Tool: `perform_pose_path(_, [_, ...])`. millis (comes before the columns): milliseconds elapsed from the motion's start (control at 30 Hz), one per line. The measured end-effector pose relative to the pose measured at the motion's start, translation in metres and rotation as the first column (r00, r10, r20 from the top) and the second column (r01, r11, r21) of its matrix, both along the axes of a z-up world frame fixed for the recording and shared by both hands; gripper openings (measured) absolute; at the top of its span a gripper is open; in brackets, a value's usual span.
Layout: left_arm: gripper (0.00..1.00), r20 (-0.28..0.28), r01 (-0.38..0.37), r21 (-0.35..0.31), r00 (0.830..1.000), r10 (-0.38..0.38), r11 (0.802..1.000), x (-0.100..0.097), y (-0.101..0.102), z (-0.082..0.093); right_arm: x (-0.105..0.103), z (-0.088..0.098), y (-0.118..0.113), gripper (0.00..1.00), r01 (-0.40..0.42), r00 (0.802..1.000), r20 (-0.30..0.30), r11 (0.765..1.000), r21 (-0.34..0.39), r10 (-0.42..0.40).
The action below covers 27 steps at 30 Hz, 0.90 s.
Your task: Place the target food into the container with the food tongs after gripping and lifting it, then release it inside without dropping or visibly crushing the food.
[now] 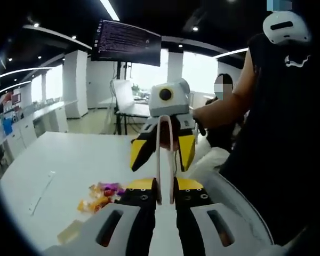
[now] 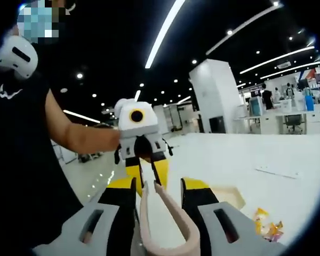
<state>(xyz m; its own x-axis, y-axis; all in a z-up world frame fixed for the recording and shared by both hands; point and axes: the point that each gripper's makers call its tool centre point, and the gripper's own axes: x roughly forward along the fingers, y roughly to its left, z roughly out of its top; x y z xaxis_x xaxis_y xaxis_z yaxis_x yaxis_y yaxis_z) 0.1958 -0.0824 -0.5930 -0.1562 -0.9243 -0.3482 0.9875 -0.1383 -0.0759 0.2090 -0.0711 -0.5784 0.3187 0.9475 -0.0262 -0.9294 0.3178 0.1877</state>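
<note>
Pale pink food tongs (image 1: 159, 160) run lengthwise between my two grippers, which face each other above the white table (image 1: 69, 160). My left gripper (image 1: 165, 184) is shut on the two thin arms. The looped end of the tongs (image 2: 176, 213) sits between the jaws of my right gripper (image 2: 159, 184), which press on it from both sides. The right gripper (image 1: 162, 154) also appears in the left gripper view, and the left gripper (image 2: 146, 176) in the right gripper view. Colourful wrapped food pieces (image 1: 101, 194) (image 2: 266, 224) lie on the table beside a shallow beige container (image 1: 69, 232) (image 2: 226, 194).
A person in a black shirt (image 1: 277, 133) holds both grippers close to the table's edge. A thin white strip (image 1: 40, 194) (image 2: 277, 172) lies on the table. Beyond the table stand a large dark screen (image 1: 128, 42), more desks and a white pillar (image 2: 218, 96).
</note>
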Motion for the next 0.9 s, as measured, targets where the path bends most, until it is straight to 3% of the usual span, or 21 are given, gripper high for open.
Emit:
perform_pose_path(733, [0.13,-0.008,0.019,0.002,1.000,-0.019,1.000,-0.0040,0.0000,0.0055,-0.0063,0.0068,0.0081,0.23,-0.026,1.000,-0.008,0.999,0.033,0.026])
perform_pose_path(800, [0.15,-0.043,0.018,0.003,0.999,-0.018,1.000,-0.0053,0.0013,0.0064,-0.0070,0.0077,0.0086,0.23,-0.026,0.999,-0.040,0.999,0.043,0.028])
perform_pose_path(900, [0.16,-0.013,0.030,-0.021,0.999,-0.030,0.999,-0.0049,0.0021,0.0085,-0.0052,0.0098,0.0081,0.22,-0.021,0.998,-0.066,0.998,0.052,0.024])
